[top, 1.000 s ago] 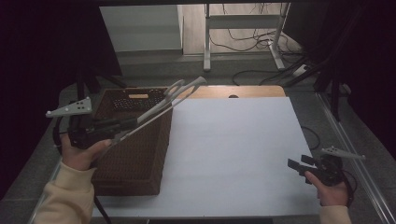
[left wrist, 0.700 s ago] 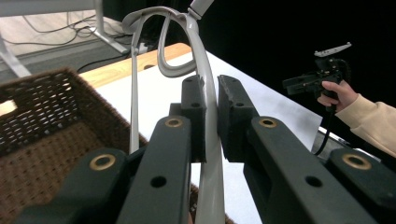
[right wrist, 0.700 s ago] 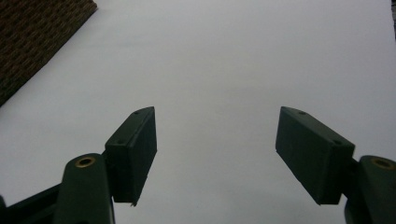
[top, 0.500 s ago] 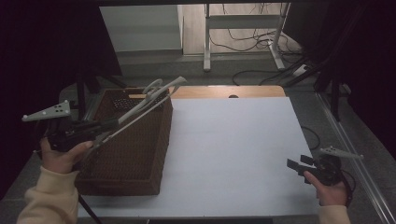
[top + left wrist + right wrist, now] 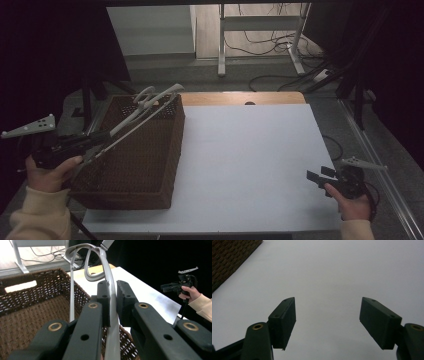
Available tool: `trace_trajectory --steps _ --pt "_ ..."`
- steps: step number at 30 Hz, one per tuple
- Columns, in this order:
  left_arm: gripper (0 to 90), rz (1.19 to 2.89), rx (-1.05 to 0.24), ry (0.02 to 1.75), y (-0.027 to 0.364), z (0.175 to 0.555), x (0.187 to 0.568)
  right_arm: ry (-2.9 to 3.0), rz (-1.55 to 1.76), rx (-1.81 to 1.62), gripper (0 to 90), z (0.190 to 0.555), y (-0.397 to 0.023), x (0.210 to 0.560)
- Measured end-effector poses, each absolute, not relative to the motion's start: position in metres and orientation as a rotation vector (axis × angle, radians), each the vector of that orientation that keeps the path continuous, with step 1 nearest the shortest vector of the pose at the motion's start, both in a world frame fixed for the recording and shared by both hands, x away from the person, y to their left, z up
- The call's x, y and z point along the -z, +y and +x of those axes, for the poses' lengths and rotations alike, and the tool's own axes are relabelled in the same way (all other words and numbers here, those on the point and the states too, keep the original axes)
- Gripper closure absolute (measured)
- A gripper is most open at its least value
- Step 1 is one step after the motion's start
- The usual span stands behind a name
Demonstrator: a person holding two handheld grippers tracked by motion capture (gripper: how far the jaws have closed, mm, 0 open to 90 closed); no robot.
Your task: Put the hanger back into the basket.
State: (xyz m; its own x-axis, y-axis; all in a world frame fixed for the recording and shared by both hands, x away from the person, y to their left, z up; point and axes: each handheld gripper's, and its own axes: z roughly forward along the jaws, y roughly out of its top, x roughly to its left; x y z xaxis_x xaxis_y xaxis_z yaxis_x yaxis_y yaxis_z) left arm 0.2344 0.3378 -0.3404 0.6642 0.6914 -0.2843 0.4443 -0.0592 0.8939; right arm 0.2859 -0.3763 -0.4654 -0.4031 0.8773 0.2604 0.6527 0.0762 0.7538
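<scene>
Grey metal tongs [image 5: 145, 107], long and looped, sit clamped in my left claw [image 5: 113, 302] above the brown wicker basket [image 5: 130, 165] on the white surface [image 5: 250, 160], right claw [image 5: 328, 322] apart and idle; next I'd judge lowering them inside, then releasing.

The worktop [image 5: 250, 165] is bare white from the basket's right wall to its right edge, near to far, so a hand-held gripper can pass freely there. The basket [image 5: 135, 165] blocks the left side; its tall woven walls must be cleared from above. Over its open top, grey tongs [image 5: 145, 107] slant up toward the far right, barring part of that opening. The right hand-held gripper [image 5: 315, 177] sits at the near right edge.
</scene>
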Motion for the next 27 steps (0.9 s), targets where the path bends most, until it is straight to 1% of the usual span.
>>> trace_trajectory --steps 14,27 --pt "81.7 1.716 -0.247 0.992 0.349 0.235 0.361 2.094 1.549 -1.223 28.8 0.286 -0.377 0.466" --pt "81.7 1.710 -0.215 1.016 0.354 0.249 0.385 2.097 1.555 -1.221 28.7 0.286 -0.377 0.466"
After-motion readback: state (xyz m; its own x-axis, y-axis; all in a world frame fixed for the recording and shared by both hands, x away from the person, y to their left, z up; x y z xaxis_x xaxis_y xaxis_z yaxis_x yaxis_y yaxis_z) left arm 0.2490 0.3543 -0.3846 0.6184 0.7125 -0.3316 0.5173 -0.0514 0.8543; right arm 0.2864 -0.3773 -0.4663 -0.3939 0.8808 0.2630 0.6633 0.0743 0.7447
